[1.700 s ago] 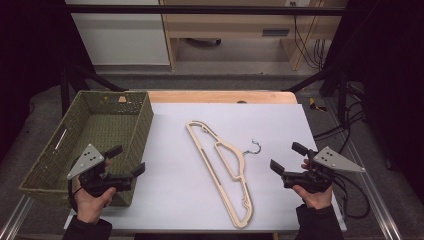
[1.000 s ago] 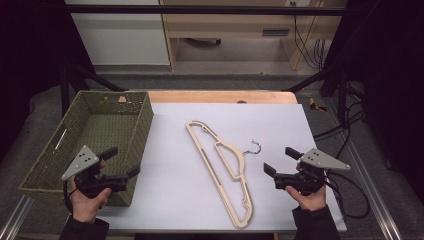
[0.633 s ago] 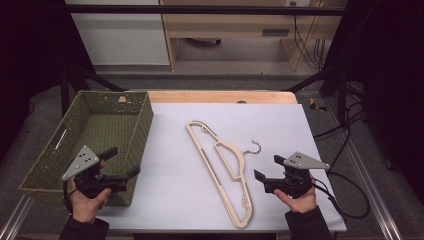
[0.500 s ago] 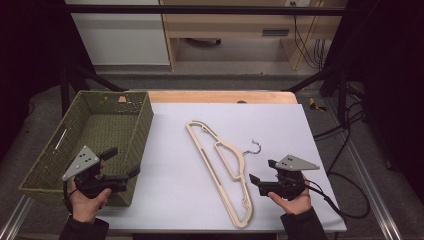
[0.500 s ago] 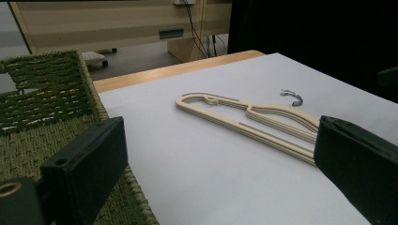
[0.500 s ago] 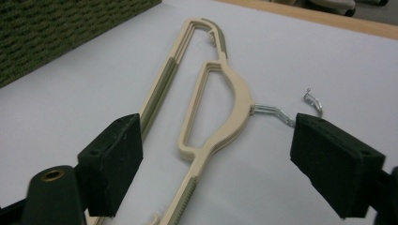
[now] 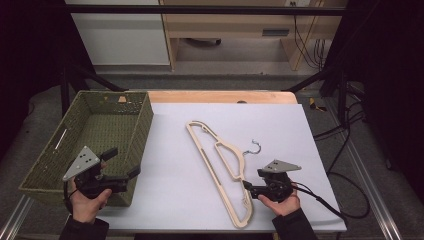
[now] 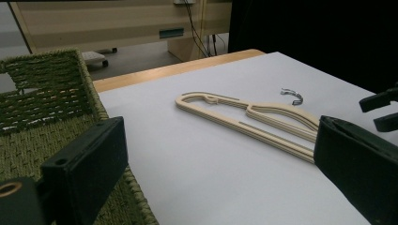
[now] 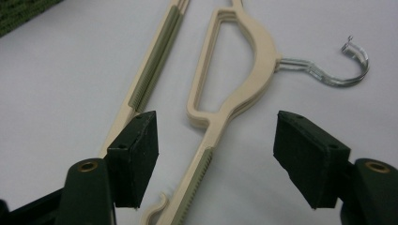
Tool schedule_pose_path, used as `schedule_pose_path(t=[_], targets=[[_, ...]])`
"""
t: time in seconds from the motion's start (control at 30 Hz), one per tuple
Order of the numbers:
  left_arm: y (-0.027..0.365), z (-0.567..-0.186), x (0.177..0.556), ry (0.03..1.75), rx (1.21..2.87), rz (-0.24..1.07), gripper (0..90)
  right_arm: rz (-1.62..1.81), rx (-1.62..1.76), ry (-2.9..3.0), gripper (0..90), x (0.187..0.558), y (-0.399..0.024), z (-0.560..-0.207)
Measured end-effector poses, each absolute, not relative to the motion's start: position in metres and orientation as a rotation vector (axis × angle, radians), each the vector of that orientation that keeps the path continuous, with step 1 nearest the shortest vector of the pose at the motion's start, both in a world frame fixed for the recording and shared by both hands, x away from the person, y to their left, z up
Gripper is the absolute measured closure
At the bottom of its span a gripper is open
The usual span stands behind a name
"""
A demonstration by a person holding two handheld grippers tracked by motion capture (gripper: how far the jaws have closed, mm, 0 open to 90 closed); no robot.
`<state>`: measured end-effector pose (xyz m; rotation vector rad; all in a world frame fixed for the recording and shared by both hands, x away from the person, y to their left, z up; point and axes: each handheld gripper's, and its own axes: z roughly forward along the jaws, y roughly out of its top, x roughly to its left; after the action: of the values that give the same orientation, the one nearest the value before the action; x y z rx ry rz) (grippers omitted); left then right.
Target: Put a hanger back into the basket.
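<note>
Seen from above the near edge, the high view faces forward and down across the whole white surface (image 7: 310,130), basket (image 7: 90,135) at its left edge. The left gripper view sits low by the basket's near right corner, looking across the surface toward its far right corner. The right gripper view hangs close over the hanger (image 9: 234,84), pointing down between its own fingers (image 9: 136,154). All three share the hanger (image 7: 220,165) (image 8: 244,119).

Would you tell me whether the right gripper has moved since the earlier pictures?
Yes. The right gripper has moved left and down to the hanger, its jaws closing around the hanger's arm.
</note>
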<state>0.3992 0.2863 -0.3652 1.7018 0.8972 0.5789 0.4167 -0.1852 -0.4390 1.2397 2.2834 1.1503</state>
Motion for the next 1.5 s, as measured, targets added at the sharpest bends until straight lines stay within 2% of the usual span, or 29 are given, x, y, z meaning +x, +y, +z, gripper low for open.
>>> schedule_pose_path(t=[0.27, 0.37, 0.57, 0.77, 1.5], targets=[[0.284, -0.366, 0.399, 0.893, 1.714, 0.576, 3.5, 1.027, 1.334, 2.365, 45.4, 0.423, -0.171, -0.461], [0.283, -0.366, 0.399, 0.893, 1.714, 0.576, 3.6, 1.026, 1.337, 2.375, 48.2, 0.423, -0.171, -0.463], [0.283, -0.367, 0.399, 0.891, 1.718, 0.574, 3.7, 1.003, 1.404, 2.399, 61.3, 0.424, -0.167, -0.468], [0.281, -0.368, 0.400, 0.891, 1.722, 0.572, 3.8, 1.014, 1.463, 2.424, 69.5, 0.426, -0.168, -0.470], [0.278, -0.368, 0.400, 0.888, 1.727, 0.572, 4.2, 1.135, 1.623, 2.302, 80.2, 0.427, -0.186, -0.458]])
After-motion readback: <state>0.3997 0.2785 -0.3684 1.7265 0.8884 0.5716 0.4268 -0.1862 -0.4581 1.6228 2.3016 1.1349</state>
